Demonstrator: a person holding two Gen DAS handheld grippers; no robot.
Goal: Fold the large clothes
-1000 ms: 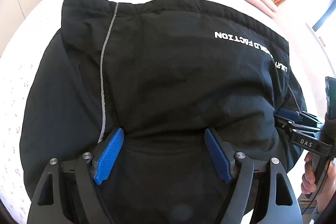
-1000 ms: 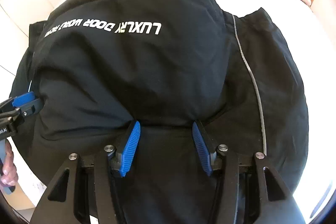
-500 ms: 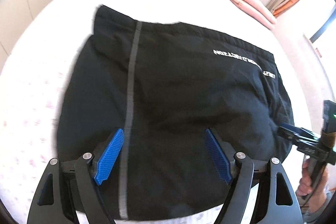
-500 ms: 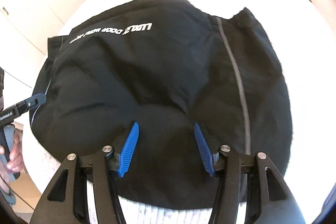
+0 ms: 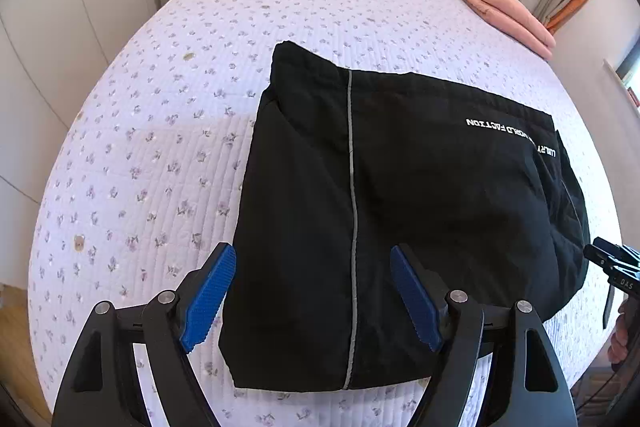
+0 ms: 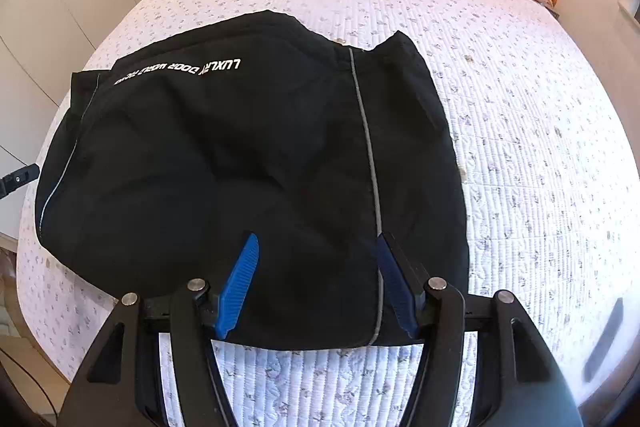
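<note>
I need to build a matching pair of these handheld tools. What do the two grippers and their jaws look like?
Both match: the left gripper and right gripper have black forked frames with silver round bolt heads at the pivots. Each finger carries a ribbed blue pad. Seen from the left wrist view, the right gripper's side bears white "DAS" lettering, with a thin dark cable below.

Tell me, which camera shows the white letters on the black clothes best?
The right wrist view. There the white letters run across the black garment almost in full, upside down, though the left end blurs. In the left wrist view the letters sit far off at the garment's right edge and bend round the corner.
</note>
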